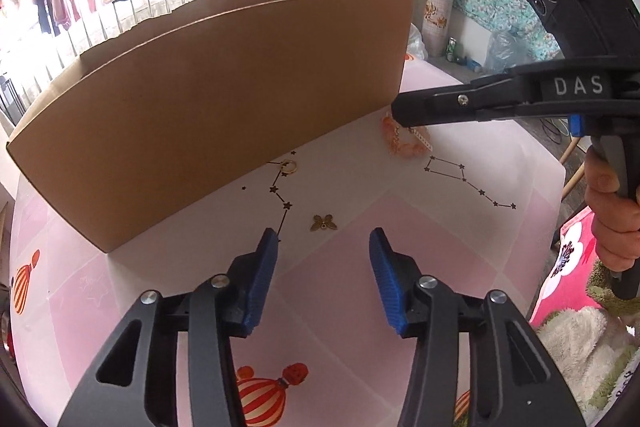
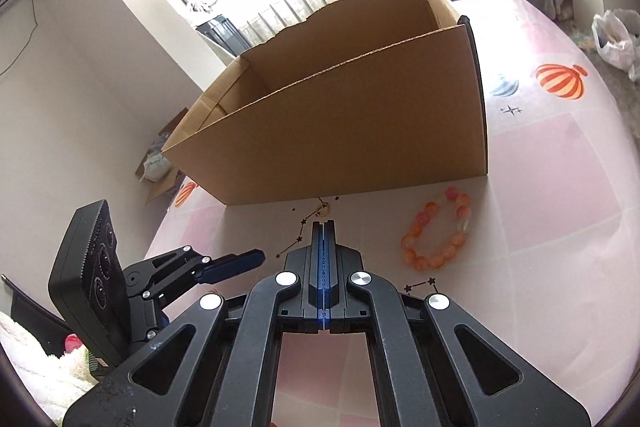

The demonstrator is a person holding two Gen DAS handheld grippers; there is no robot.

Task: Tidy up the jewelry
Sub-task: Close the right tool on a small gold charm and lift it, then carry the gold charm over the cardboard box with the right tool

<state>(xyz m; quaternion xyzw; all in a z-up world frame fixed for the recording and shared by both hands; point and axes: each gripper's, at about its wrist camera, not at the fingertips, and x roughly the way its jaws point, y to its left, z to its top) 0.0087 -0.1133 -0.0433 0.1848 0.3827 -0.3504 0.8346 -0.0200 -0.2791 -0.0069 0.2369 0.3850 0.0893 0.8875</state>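
Observation:
A brown cardboard box [image 1: 224, 99] stands open on the pink table; it also shows in the right wrist view [image 2: 352, 115]. A small gold butterfly charm [image 1: 324, 223] lies just ahead of my open left gripper [image 1: 324, 247]. A gold ring [image 1: 289, 167] lies by the box's base, also in the right wrist view [image 2: 323, 211]. An orange bead bracelet [image 2: 438, 231] lies right of my right gripper [image 2: 323, 227], which is shut with nothing visible in it. In the left wrist view the right gripper [image 1: 400, 111] hovers over the bracelet [image 1: 406, 143].
The table cover [image 2: 560, 187] has balloon and constellation prints. A plastic bag [image 2: 616, 39] sits at the far right. Table edges drop off at the right [image 1: 560, 187] and left [image 2: 160, 227]. A fluffy white cloth [image 1: 580, 339] lies below.

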